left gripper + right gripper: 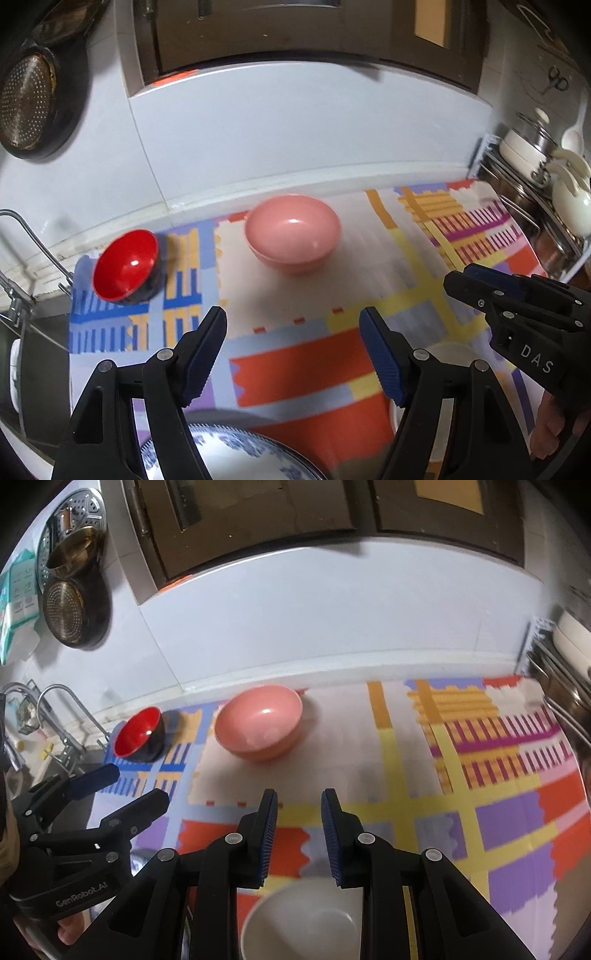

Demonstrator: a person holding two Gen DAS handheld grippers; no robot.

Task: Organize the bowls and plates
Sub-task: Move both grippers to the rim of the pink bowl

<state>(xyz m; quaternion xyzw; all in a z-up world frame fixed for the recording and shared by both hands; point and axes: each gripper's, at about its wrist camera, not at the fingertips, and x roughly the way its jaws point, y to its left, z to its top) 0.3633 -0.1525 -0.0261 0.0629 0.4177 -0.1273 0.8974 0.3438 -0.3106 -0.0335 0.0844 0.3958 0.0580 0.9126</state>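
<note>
— Four dishes are in my views, none lifted: a glossy red bowl with a black outside, a wide pink plastic bowl, a blue-and-white patterned plate and a plain white bowl. All sit on the surface, on a bright patchwork mat.

— Which step are you on?

— The start of a pick, I judge. Nothing is stacked or gathered; the pieces lie well apart.

— And your claws?

— My left claw stands wide apart and empty. My right claw has a narrower gap and is empty too.

— Where do the dishes lie relative to them?

— The patterned plate is right under my left claw, its rim showing between the arms at the bottom of the view. The white bowl is below my right claw, its rim just short of the fingertips. The pink bowl is ahead of both, near the back wall, and the red one sits further left, near the sink's tap.

— Next move?

— Probably my right claw drops so one finger goes inside the white bowl's rim and one outside, then closes. The thin, smooth wall calls for a square, firm pinch or it may slip.
</note>
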